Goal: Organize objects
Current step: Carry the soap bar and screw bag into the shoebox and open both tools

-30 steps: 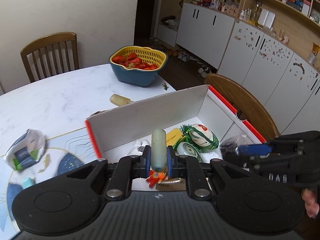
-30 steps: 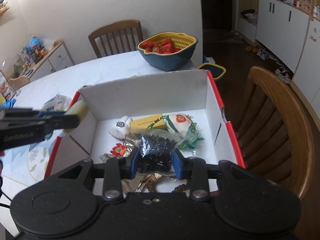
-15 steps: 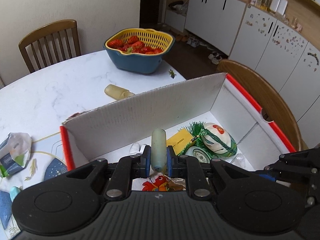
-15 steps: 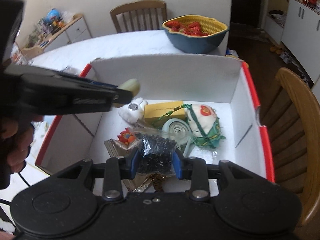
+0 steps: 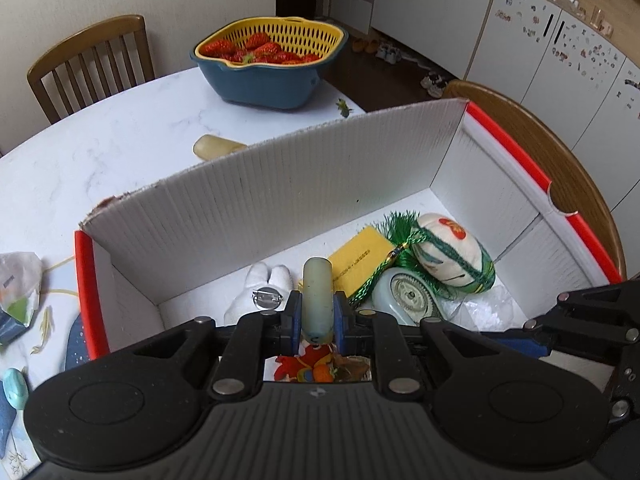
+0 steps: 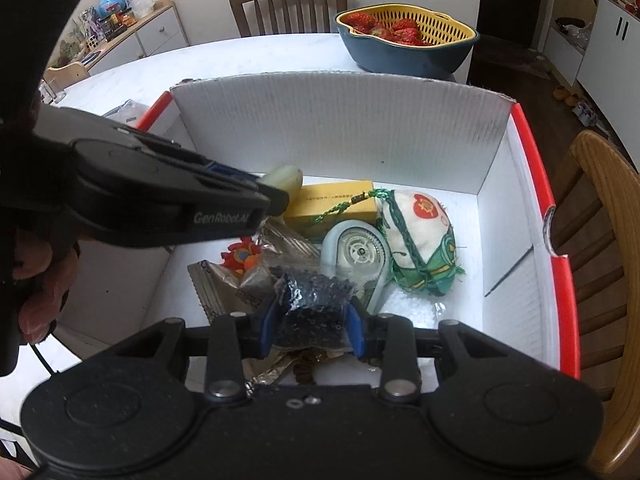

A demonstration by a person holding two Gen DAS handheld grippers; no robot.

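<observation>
A white cardboard box with red edges (image 5: pixel 280 184) (image 6: pixel 344 120) stands open on the table. My left gripper (image 5: pixel 316 316) is shut on a pale green cylinder (image 5: pixel 317 296) and holds it over the box's near left part; the cylinder's tip shows in the right wrist view (image 6: pixel 284 178). My right gripper (image 6: pixel 312 320) is shut on a clear bag of small black beads (image 6: pixel 312 300) above the box's front. Inside lie a yellow box (image 5: pixel 362 258), a white and green pouch (image 5: pixel 452 256), a round tape dispenser (image 6: pixel 358 250), a white plush (image 5: pixel 260 284) and a red-orange toy (image 6: pixel 242 258).
A blue and yellow basket of strawberries (image 5: pixel 268 60) stands behind the box. A pale cylinder (image 5: pixel 216 146) lies on the marble table beyond the box's back wall. A crumpled packet (image 5: pixel 18 288) lies at the left. Wooden chairs stand at the far side (image 5: pixel 92 64) and right (image 6: pixel 600 240).
Both grippers have moved forward and lower over the box with their objects still held. The left gripper now reaches over the box's left side in the right wrist view.
</observation>
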